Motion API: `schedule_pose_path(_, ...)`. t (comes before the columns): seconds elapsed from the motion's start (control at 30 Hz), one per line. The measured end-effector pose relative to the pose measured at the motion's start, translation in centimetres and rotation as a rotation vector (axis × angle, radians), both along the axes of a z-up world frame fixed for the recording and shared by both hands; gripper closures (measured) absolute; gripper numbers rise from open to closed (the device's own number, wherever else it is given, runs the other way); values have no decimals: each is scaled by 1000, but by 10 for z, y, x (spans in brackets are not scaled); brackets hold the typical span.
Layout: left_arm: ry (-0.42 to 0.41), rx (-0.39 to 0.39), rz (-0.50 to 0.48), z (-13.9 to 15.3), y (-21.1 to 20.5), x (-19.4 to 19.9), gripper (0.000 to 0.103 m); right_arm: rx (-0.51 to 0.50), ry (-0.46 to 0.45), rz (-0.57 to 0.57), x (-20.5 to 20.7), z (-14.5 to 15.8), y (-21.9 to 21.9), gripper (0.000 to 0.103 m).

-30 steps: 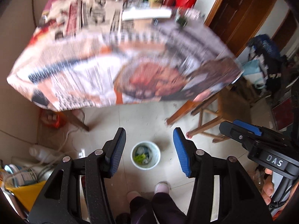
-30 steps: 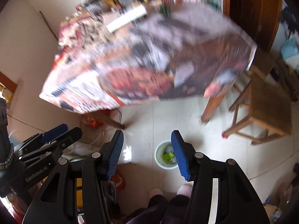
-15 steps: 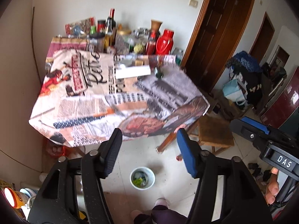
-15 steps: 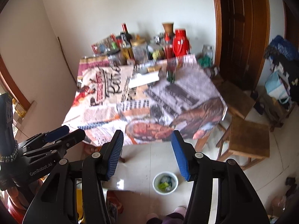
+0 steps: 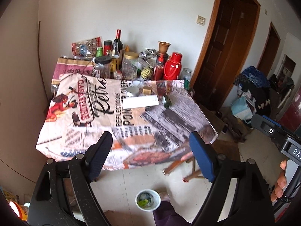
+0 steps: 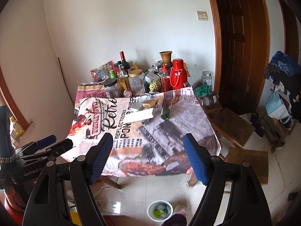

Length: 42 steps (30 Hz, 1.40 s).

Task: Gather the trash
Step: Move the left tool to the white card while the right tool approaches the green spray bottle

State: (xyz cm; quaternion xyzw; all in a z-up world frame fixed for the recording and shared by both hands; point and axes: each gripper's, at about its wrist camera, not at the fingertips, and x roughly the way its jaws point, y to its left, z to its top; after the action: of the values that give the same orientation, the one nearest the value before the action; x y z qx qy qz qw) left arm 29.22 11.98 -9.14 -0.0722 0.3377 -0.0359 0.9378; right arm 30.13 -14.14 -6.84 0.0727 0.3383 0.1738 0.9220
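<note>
Left wrist view: both tools have risen from the white bin (image 5: 148,199) at 6 o'clock toward the desk (image 5: 131,124). Left tool (image 5: 150,155) and right tool (image 6: 147,157) have just been opening, empty; the next trash pickup looks due.

The desk (image 6: 188,131), under a newspaper-print cloth, fills mid-frame; bottles and jars (image 6: 135,82) crowd its far edge. On the floor (image 6: 131,194) at the bottom stands a white cup (image 6: 160,211) of scraps.
</note>
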Motion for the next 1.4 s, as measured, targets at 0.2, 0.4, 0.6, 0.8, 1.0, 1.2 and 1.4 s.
schedule_pose_path(0.2,24,3,46,6,-20,66,20,9,18,45,63,3,-16,29)
schedule_pose_path(0.4,43,-44,100,2,-42,127,19,-11,22,95,126,0,-34,29)
schedule_pose_path(0.6,110,-17,107,-19,-66,177,19,-17,75,110,176,-20,-44,29)
schedule_pose_path(0.8,196,1,50,-45,-71,219,19,-10,168,79,213,-44,-47,29)
schedule_pose_path(1.0,283,35,-55,-79,-69,271,19,-3,245,-10,243,-68,-42,29)
schedule_pose_path(1.2,404,96,-162,-137,-60,329,19,43,369,-94,272,-103,-28,29)
schedule_pose_path(1.4,438,207,-213,-185,-62,368,19,46,460,-125,300,-143,-13,29)
